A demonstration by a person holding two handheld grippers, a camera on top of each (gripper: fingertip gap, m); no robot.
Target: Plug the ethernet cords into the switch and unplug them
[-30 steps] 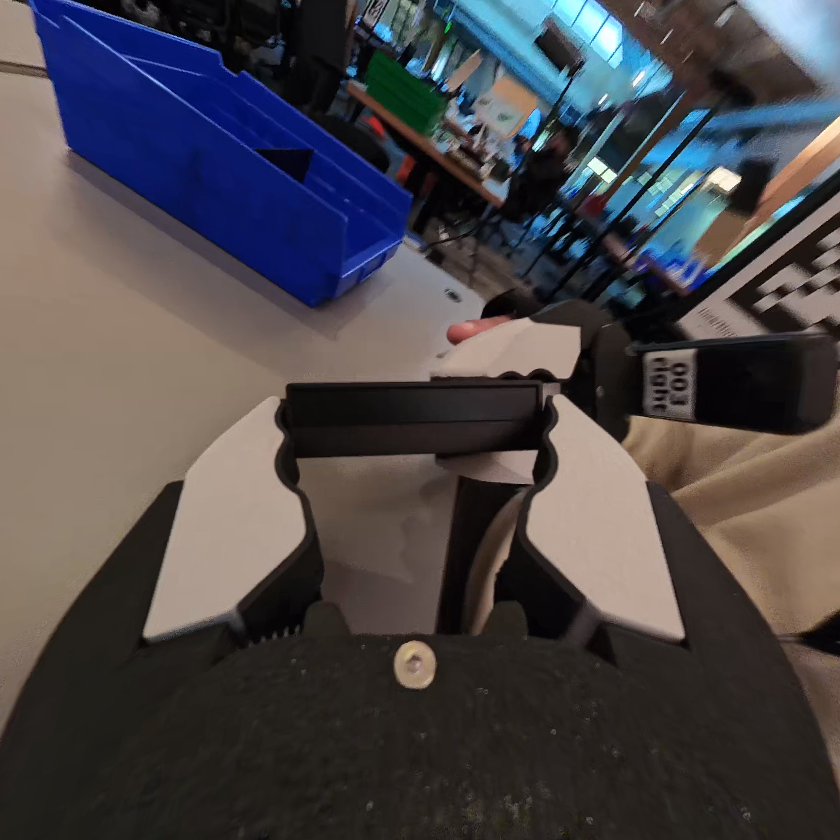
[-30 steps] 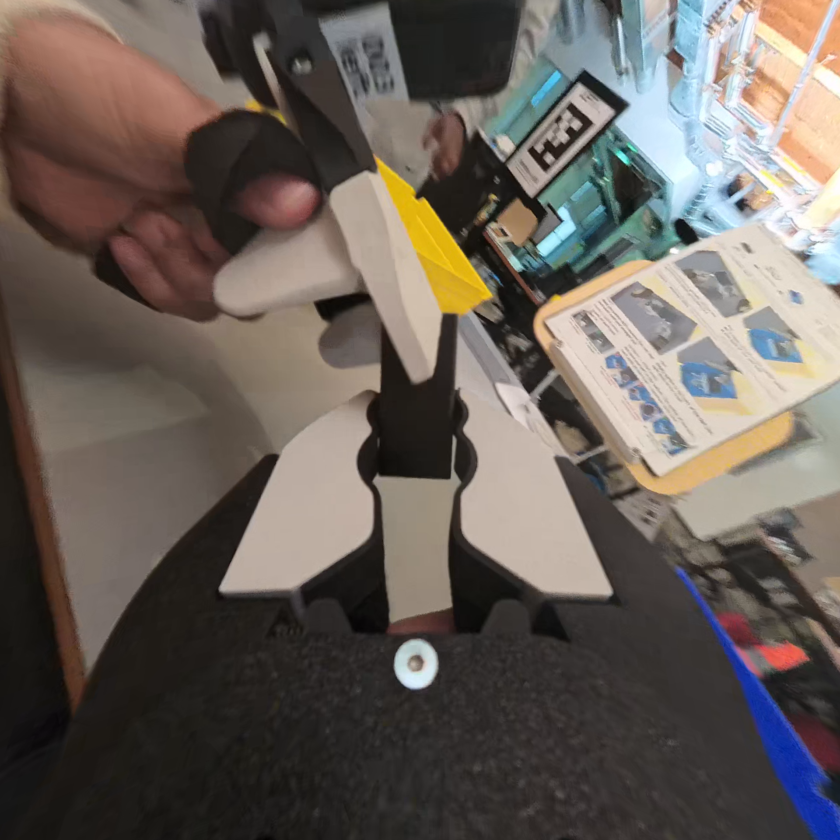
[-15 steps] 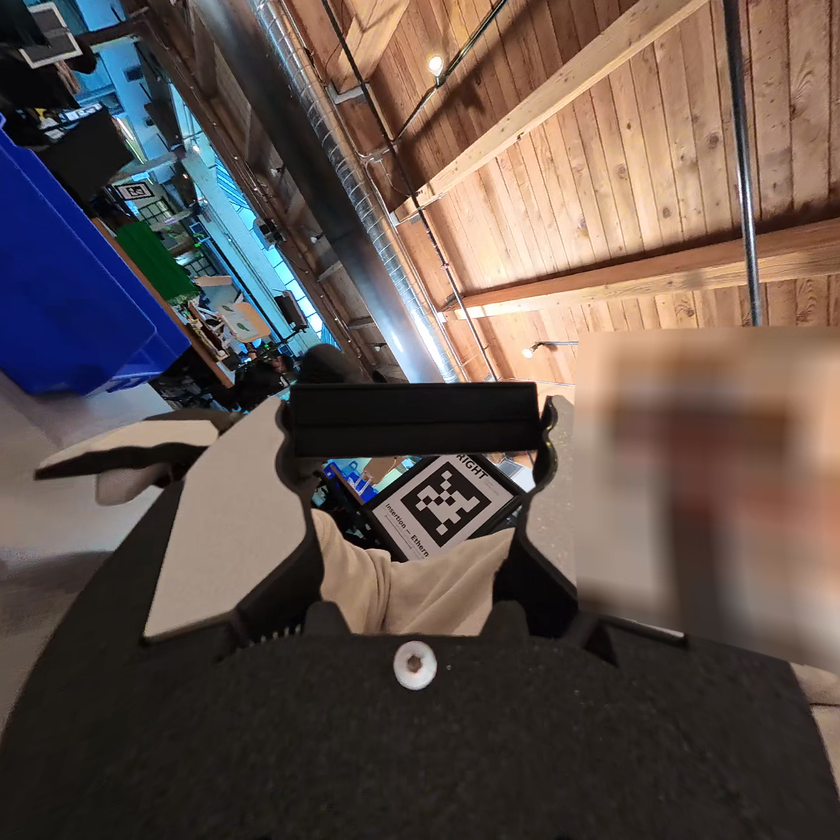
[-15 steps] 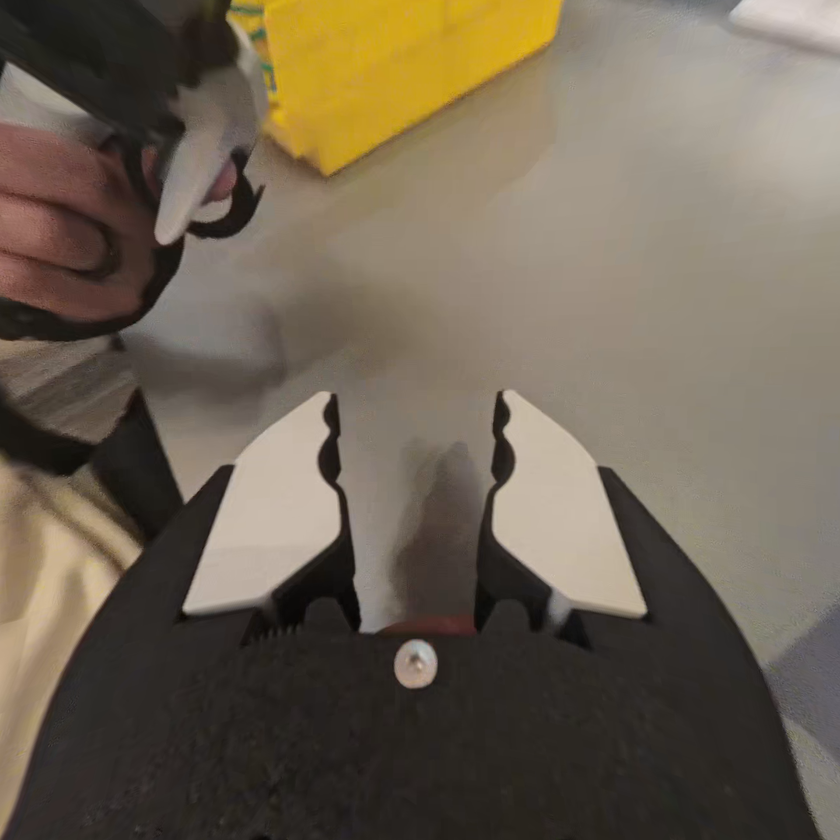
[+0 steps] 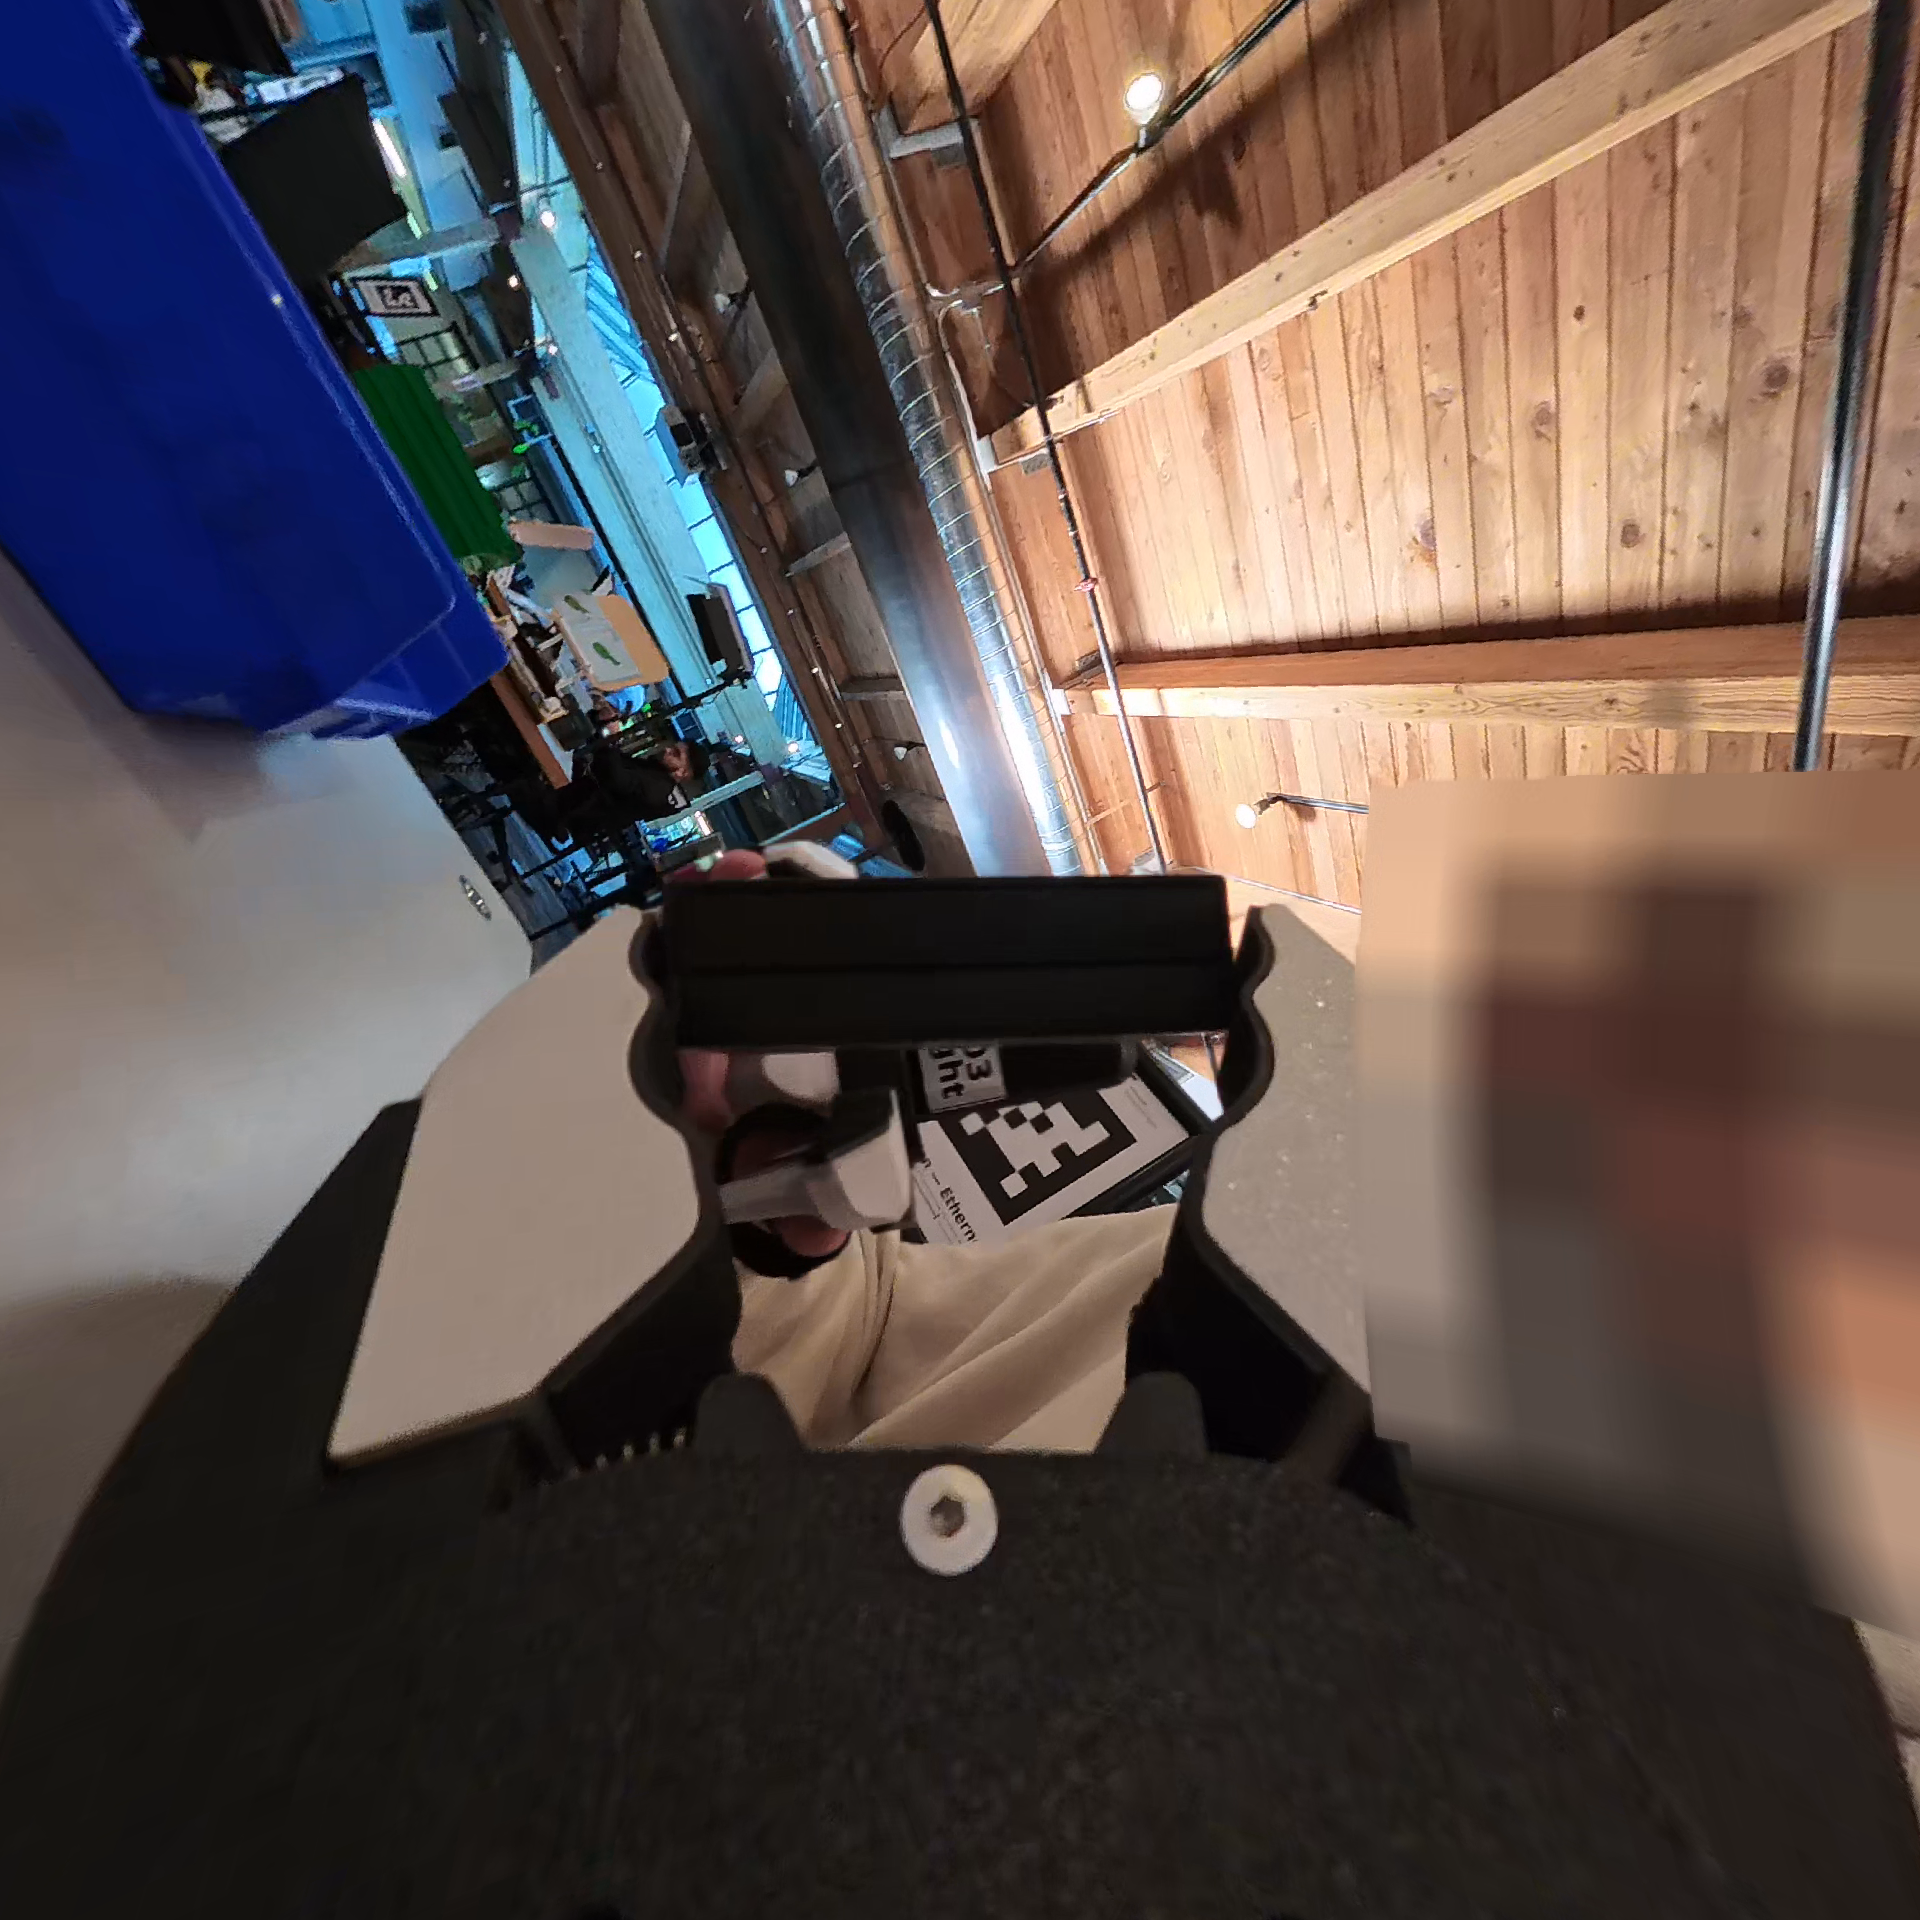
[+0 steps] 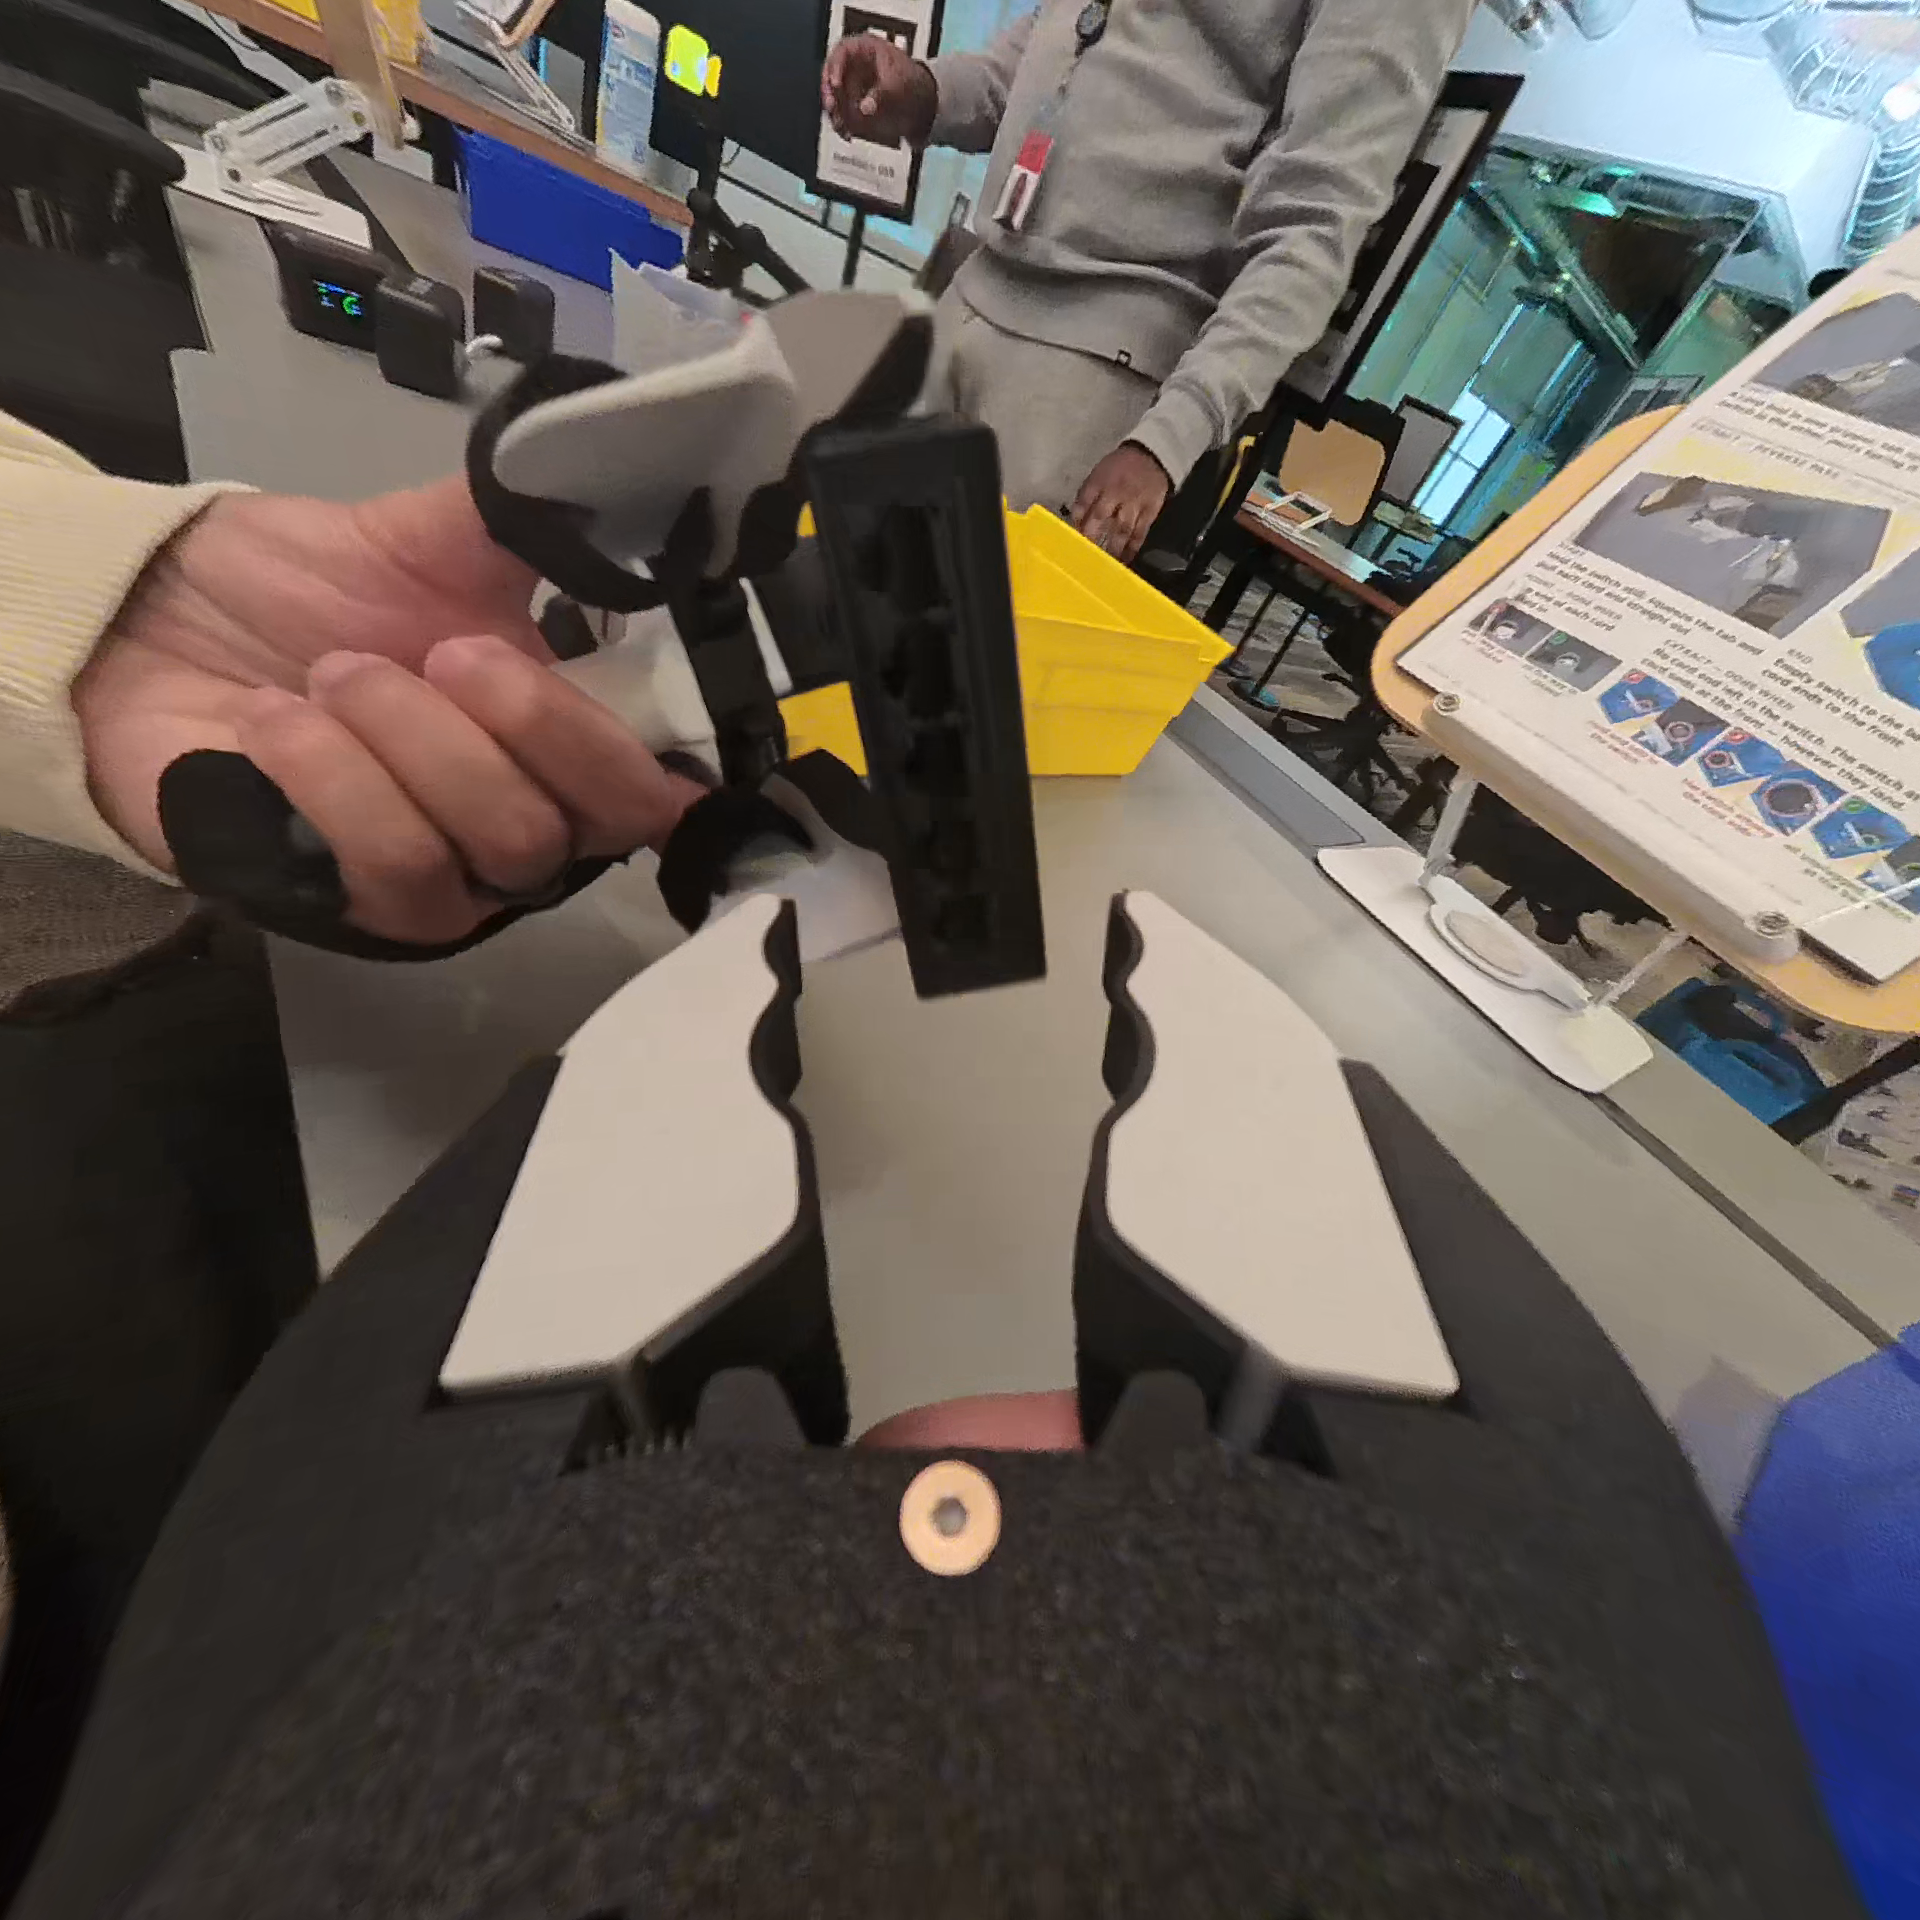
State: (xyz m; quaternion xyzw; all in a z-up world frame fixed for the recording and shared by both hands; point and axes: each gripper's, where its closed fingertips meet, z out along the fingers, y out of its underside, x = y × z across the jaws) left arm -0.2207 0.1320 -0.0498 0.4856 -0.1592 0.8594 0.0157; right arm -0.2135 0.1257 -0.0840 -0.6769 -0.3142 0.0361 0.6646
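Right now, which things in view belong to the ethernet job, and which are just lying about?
Job:
switch, clamped in the left gripper
right gripper, open, empty

Lying about:
yellow bin
blue bin
instruction board

No ethernet cords visible.

My view takes in: plank ceiling point(image 5: 1455, 436) on timber beams point(image 5: 1403, 197), with a ribbed metal duct point(image 5: 883, 436) and small spot lamps point(image 5: 1143, 94). Grey table point(image 6: 1195, 935), carrying a yellow bin point(image 6: 1101, 655) and a stand-mounted instruction board point(image 6: 1704, 665). Blue bin point(image 5: 187, 416) at one side. Glazed partitions behind a person in grey point(image 6: 1174, 208).
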